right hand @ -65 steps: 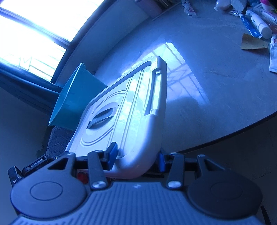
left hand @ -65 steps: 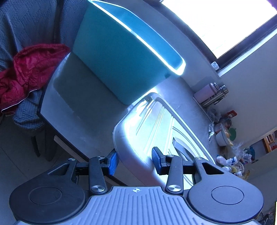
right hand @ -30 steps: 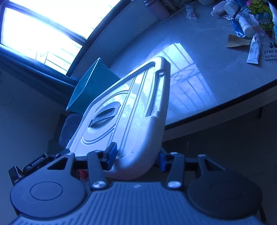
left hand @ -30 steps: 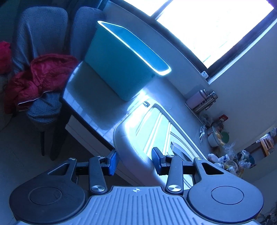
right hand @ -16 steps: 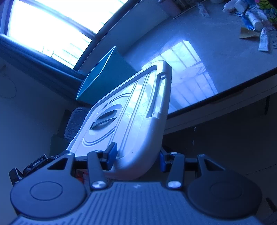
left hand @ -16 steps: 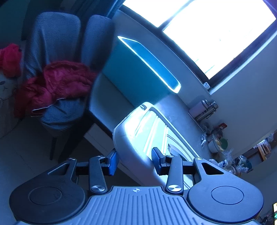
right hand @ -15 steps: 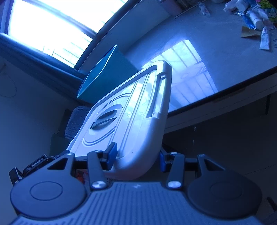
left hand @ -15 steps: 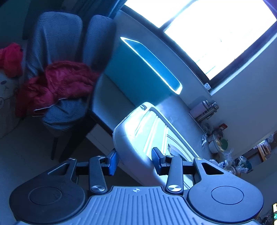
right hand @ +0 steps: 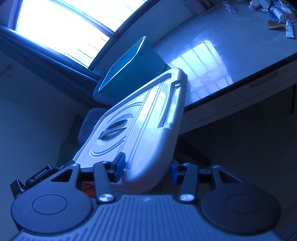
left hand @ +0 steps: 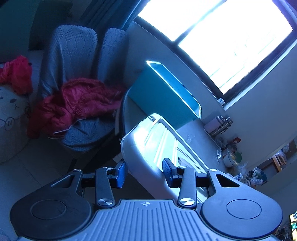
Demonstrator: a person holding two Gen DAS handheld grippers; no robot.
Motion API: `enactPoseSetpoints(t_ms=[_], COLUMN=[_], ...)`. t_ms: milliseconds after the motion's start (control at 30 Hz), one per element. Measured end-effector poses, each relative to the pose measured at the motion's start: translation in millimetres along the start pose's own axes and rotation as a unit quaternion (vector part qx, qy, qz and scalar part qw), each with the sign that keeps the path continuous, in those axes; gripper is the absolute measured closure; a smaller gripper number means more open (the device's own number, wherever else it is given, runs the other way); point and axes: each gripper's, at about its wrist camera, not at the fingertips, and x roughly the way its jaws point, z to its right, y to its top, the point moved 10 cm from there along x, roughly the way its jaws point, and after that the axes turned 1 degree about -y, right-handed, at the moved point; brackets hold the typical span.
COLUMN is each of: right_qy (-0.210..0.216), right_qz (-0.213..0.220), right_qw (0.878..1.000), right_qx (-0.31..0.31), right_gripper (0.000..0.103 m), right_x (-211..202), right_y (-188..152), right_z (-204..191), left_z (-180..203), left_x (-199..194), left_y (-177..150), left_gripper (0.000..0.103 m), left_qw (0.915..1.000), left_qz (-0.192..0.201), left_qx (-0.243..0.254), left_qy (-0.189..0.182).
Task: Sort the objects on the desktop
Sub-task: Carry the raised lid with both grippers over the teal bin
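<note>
Polished grey stone, glossy enough to mirror the window grid, forms the table [right hand: 241, 46], a thick slab with a dark edge running toward three o'clock in the right wrist view. Behind its far corner stand two chairs [left hand: 74, 55] in quilted grey fabric, a crumpled red padded jacket [left hand: 74, 103] heaped on the seat at nine o'clock in the left wrist view. On the table's far end sits a teal plastic bin [left hand: 167, 96], rectangular, smooth-walled, its rim glowing in the backlight. The white plastic lid [right hand: 141, 129], a broad rounded rectangle of hard moulded plastic with raised ribs, concentric oval ridges and a recessed handle slot, is held clear of the table, tilted, its far edge reaching toward the bin at twelve o'clock. The left gripper [left hand: 144, 171] is clamped on one near corner of the lid, blue ribbed pads pressed to the rim's two faces; the right gripper [right hand: 146, 168] pinches the other near corner in the same way. At one o'clock in the right wrist view lie small tubes and bottles [right hand: 278, 13], too small to tell apart.
</note>
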Motion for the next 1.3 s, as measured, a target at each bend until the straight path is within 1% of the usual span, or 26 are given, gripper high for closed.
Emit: enactPoseSetpoints(t_ms=[300,533,667,900,1300], right_qy=[0.005,0.015,0.020,0.028,0.031], right_qz=[-0.003,-0.012,-0.017,-0.023,-0.023], right_qw=[1.000,0.999,0.999,0.998,0.998], right_qx=[-0.020,-0.037,-0.044,-0.051,-0.056], right_gripper=[0.055,0.055,0.055,0.055,0.055], right_x=[11.9,21.4,27.1,31.3,36.4], right_y=[-20.3,-24.9,-25.5,-26.1,-25.1], right_z=[-42.8,-68.2,-77.5,-81.1,-90.8], left_z=[-40.5,-57.4,-63.1,-67.9,-75.8], left_x=[-38.9,-52.4,-54.7,-53.5,-29.0], left_y=[31.5,55.4,64.8,78.3,114.4], left_gripper=[0.061,0.061,0.061,0.061,0.061], left_qw=[0.9998,0.9993,0.9989,0.9984,0.9983], left_qz=[0.017,0.034,0.041,0.049,0.050], left_qx=[-0.008,-0.016,-0.021,-0.025,-0.026], left_qy=[-0.001,0.007,0.010,0.015,0.015])
